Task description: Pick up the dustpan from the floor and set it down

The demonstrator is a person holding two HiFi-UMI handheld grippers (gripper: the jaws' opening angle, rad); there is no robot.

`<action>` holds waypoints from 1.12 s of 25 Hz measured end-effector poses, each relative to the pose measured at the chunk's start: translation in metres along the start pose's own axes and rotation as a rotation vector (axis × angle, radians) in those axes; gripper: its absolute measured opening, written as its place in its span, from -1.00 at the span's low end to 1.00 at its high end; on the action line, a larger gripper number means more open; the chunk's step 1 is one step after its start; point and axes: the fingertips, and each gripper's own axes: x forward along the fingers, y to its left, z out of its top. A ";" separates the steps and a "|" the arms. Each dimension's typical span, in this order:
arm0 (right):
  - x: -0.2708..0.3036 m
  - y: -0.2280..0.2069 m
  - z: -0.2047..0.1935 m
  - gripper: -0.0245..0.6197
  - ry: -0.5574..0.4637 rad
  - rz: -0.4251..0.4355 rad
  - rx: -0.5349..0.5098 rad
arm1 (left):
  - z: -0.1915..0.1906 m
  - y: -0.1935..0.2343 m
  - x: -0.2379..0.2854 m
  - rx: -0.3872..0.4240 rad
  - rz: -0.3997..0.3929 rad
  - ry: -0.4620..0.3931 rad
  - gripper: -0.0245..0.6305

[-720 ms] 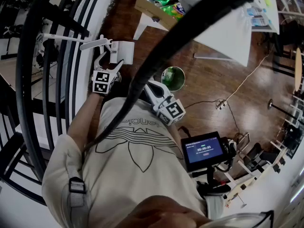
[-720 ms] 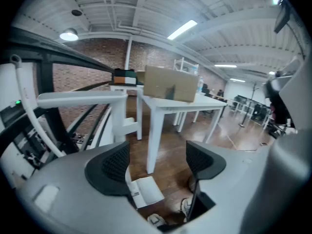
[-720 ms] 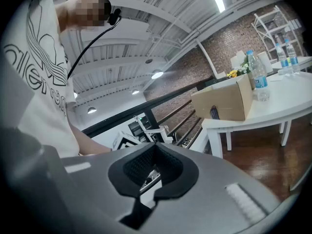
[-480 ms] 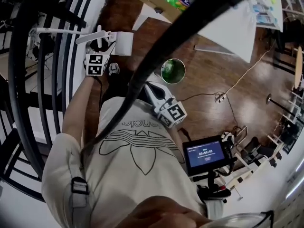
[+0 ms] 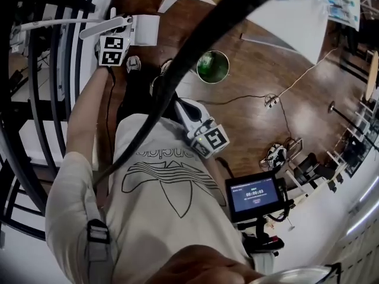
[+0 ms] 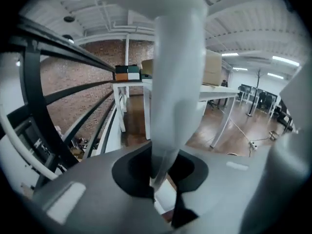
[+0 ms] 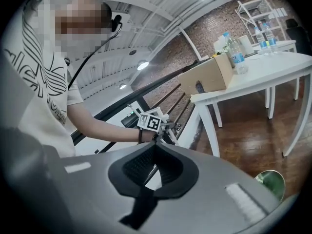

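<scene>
1. Since the earlier frames, the left tongs (image 5: 120, 28) have swung up and out, away from the torso. They have carried the white plastic dustpan with its long thin handle (image 5: 145, 29) toward the black metal railing bars (image 5: 35, 99). The right tongs (image 7: 146, 191) have stayed low by the person's shirt.
2. The left tongs are clamped on the dustpan's handle, which fills the middle of the left gripper view. The right tongs are closed with nothing between them.
3. The pickup looks done: the dustpan hangs in the left grip, apparently clear of the brown wooden floor (image 5: 266, 70). Setting it down is what remains, and the spot for that cannot be told.
4. Room is tight on the left, where the long handle reaches across the railing bars.
5. A leg of the white desk (image 5: 284, 16) stands near the pan.
6. Bare floor opens to the right, between the person and the round green bucket (image 5: 212, 66), which lies well apart from the dustpan.
</scene>
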 end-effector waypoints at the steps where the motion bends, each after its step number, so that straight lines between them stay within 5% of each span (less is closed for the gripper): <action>1: 0.000 0.000 -0.001 -0.92 0.000 0.004 0.001 | 0.003 -0.003 -0.001 -0.015 -0.019 0.013 -0.71; 17: 0.039 0.007 0.073 -0.92 -0.196 0.148 -0.157 | 0.130 -0.021 -0.103 -0.014 -0.049 -0.099 -0.72; 28: 0.039 0.005 0.073 -0.92 -0.204 0.149 -0.145 | 0.117 -0.029 -0.103 -0.019 -0.070 -0.067 -0.71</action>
